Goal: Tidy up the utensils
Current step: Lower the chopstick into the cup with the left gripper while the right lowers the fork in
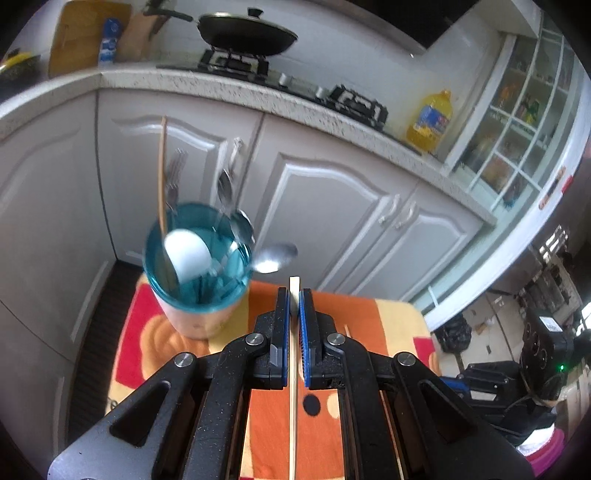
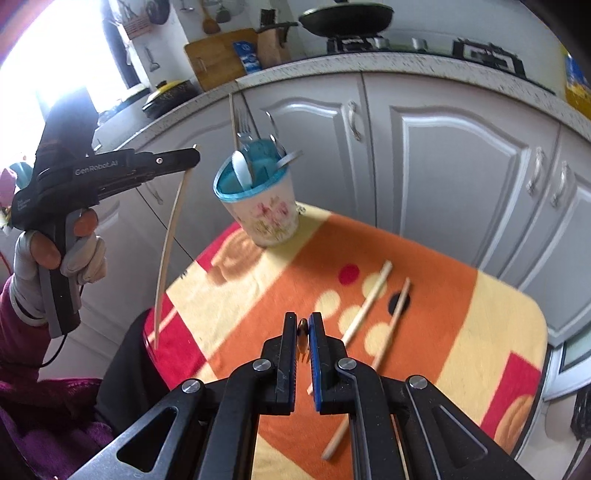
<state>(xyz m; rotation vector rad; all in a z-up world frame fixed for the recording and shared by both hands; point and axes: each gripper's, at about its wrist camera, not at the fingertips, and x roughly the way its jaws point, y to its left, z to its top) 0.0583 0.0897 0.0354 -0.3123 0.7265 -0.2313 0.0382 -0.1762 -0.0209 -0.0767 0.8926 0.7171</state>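
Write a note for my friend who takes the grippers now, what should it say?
Left hand-held gripper: shut on a chopstick, held off the table.
Right hand-held gripper: shut on a small dark utensil; I cannot tell what kind.
Cup: on the cloth-covered table, already holding forks, spoons and one chopstick.
Left: drop both held items in, then the two chopsticks on the cloth.

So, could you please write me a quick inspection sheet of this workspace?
Surface: orange, yellow and red patterned cloth.
Job's things: utensil cup holds forks, spoons, a chopstick; two chopsticks lie on the cloth.
Clutter: nothing seen.
Grippers: left gripper shut on a chopstick, lifted; right gripper shut on a thin dark item, unclear.
Cables: black cable hangs from the left handle.
Surroundings: white cabinets, wok on stove, oil bottle.
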